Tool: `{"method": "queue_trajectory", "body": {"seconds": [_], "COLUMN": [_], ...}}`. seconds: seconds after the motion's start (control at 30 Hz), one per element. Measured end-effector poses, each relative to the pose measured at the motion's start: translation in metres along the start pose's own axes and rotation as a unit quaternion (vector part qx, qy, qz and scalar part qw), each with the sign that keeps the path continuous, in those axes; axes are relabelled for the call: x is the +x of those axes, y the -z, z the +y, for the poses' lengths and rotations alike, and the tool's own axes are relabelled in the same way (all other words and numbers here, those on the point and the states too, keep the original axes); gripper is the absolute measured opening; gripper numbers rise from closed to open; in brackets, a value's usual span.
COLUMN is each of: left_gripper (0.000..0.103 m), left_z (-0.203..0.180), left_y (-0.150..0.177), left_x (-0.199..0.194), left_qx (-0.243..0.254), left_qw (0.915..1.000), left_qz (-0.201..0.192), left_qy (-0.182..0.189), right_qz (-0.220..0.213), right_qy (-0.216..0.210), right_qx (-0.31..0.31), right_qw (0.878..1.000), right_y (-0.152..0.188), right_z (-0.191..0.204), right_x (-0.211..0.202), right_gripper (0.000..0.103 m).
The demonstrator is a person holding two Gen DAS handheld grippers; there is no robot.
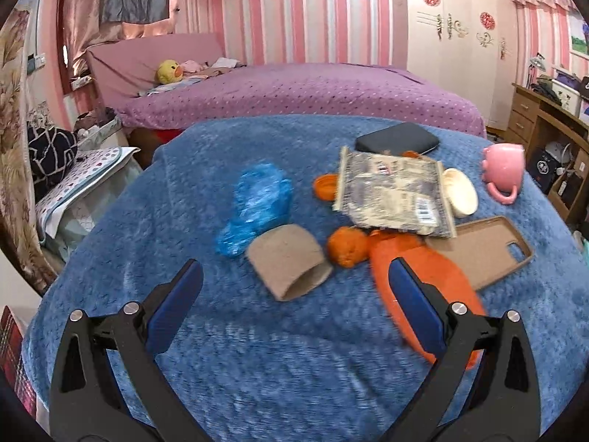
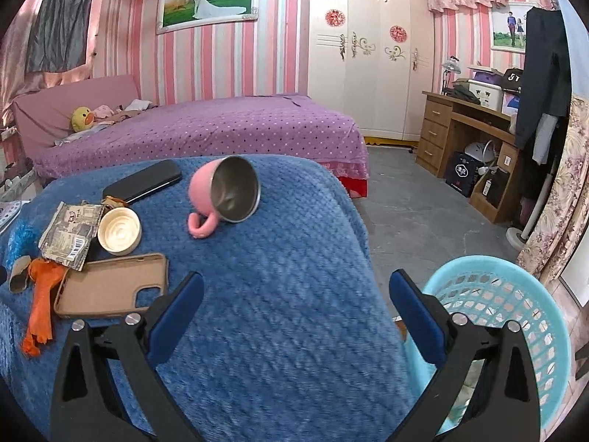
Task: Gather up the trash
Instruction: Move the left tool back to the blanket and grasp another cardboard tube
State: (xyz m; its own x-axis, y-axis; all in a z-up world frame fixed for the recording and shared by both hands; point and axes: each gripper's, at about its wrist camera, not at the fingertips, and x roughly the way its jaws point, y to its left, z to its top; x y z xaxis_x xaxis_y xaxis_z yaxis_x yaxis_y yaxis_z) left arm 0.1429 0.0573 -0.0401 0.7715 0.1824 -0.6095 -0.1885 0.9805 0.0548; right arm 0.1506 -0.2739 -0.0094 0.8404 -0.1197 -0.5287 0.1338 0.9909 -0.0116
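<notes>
left gripper [image 1: 294, 283]: fingers spread wide, nothing in them, hanging over the blue fleece-covered tabletop [image 1: 257, 368] right in front of the brown cardboard tube [image 1: 289, 261].

right gripper [image 2: 296, 291]: also released and empty, near the tabletop edge with the light-blue plastic mesh basket [image 2: 515, 313] just beside it on the floor.

trash left: pretty much all of it, I'd say. The tube, a crumpled blue plastic bag [image 1: 257, 206], a printed foil snack wrapper [image 1: 394, 195] and orange peel scraps [image 1: 348, 246] all sit on the tabletop.

not trash, probably: tipped-over pink metal-lined mug [image 2: 224, 193], brown phone case [image 2: 110, 285], black phone [image 2: 143, 180], cream round lid [image 2: 119, 231].

basket contents: can't really see the bottom.

progress: barely started by the looks of it.
</notes>
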Motion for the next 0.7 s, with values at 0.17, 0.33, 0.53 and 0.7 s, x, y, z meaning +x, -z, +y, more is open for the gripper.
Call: {"method": "queue_trajectory", "body": {"seconds": [0.17, 0.33, 0.53, 0.7], "left_gripper": [0.097, 0.088, 0.069, 0.047], "left_z": [0.006, 0.011, 0.021, 0.026], "left_y": [0.006, 0.01, 0.01, 0.011], "left_x": [0.014, 0.03, 0.041, 0.048], "left_qx": [0.009, 0.0, -0.018, -0.025], "left_qw": [0.9997, 0.9986, 0.9971, 0.9962], "left_qz": [0.02, 0.053, 0.071, 0.081], "left_qy": [-0.014, 0.002, 0.017, 0.023], "right_qz": [0.014, 0.016, 0.02, 0.022], "right_qy": [0.011, 0.019, 0.014, 0.004], "right_qx": [-0.009, 0.0, -0.007, -0.015], "right_qw": [1.0, 1.0, 1.0, 1.0], "right_y": [0.001, -0.002, -0.002, 0.001], "right_z": [0.007, 0.007, 0.017, 0.029], "right_x": [0.005, 0.004, 0.004, 0.004], "right_gripper": [0.098, 0.098, 0.098, 0.098]}}
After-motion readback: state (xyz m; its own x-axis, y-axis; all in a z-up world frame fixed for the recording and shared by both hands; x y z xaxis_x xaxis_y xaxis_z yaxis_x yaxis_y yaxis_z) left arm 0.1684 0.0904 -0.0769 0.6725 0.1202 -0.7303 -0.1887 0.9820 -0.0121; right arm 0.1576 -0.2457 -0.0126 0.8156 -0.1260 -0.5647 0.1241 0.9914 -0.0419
